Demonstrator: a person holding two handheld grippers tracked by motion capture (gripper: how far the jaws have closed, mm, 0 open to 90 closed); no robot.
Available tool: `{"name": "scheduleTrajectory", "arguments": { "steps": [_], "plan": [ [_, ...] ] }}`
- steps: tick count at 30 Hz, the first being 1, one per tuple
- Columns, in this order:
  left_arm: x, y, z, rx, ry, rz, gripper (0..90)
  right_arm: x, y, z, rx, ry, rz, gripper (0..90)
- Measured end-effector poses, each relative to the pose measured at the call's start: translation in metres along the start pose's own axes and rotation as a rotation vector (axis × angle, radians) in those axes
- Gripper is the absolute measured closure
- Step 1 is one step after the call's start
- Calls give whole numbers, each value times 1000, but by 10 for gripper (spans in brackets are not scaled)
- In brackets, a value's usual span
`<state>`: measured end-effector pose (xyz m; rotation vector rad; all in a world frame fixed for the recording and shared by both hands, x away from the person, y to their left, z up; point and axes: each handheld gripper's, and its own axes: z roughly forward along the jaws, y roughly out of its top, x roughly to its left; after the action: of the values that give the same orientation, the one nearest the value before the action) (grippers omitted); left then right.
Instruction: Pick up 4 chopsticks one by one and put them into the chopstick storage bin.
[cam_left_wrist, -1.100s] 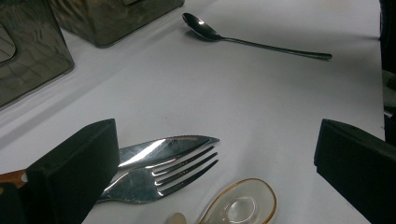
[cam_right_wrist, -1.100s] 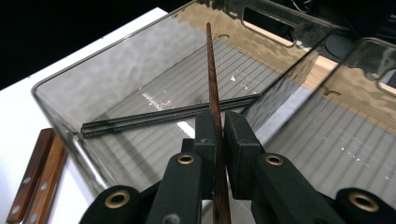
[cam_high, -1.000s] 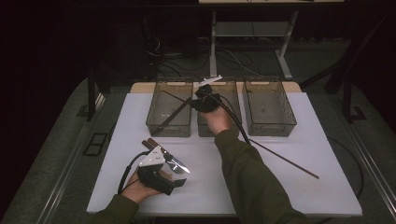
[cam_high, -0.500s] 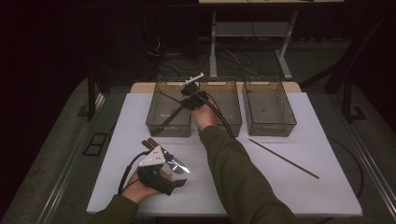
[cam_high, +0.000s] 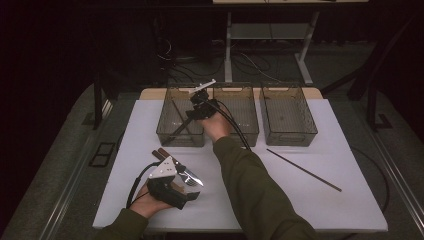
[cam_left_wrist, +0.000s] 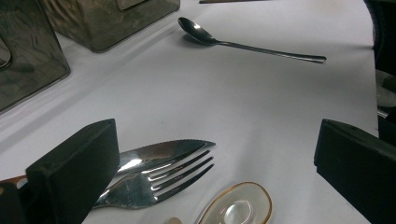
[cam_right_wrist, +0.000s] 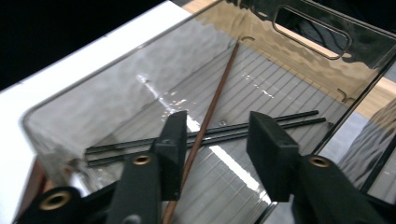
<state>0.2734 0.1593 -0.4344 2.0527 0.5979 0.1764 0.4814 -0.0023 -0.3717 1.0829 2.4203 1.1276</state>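
My right gripper hangs over the left clear bin, and its jaws have just been opening. In the right gripper view the right gripper is open. A brown chopstick slants down into the left clear bin, close beside the left jaw and loose between the jaws. Two black chopsticks lie across the bin floor. My left gripper rests low on the white table, and the left gripper is wide open. A fork and a knife lie between its jaws.
Two more clear bins stand to the right of the first. A dark chopstick lies on the table at the right. A metal spoon and a gold-rimmed spoon lie near the left gripper. The table edge is close to me.
The right hand moved left from the middle bin to the left bin with the brown chopstick. Its jaws opened. The left hand stayed where it was.
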Motion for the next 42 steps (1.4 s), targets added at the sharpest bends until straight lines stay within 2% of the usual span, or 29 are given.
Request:
{"name": "scheduleTrajectory", "arguments": {
  "steps": [7, 8, 15, 17, 18, 23, 32, 33, 35, 42],
  "plan": [
    [0, 0, -1, -3, 7, 2, 0, -9, -9, -20, -32, 64, 17, 482],
    [-1, 0, -1, -4, 9, -5, 0, -12, -14, -30, -52, 78, 9, 456],
    [-1, -1, 0, -13, 15, -14, 0, -20, -29, -59, -86, 139, -42, 385],
    [0, -1, -1, -5, 17, -11, 0, -21, -31, -63, -88, 142, -48, 374],
    [-1, -2, 0, -12, 18, -22, 0, -25, -36, -73, -96, 151, -59, 367],
    [-1, -2, -1, -8, 21, -34, 0, -32, -50, -92, -120, 158, -64, 359],
    [-1, -2, -1, -1, 21, -24, 0, -43, -73, -121, -144, 159, -68, 352],
    [-1, -2, -1, 0, 23, -24, 0, -46, -79, -128, -157, 170, -68, 349],
    [-1, -2, -1, 1, 24, -25, 0, -47, -81, -131, -161, 173, -62, 348],
    [0, -2, -1, 4, 24, -24, 0, -56, -108, -155, -177, 192, -61, 338]
  ]
}}
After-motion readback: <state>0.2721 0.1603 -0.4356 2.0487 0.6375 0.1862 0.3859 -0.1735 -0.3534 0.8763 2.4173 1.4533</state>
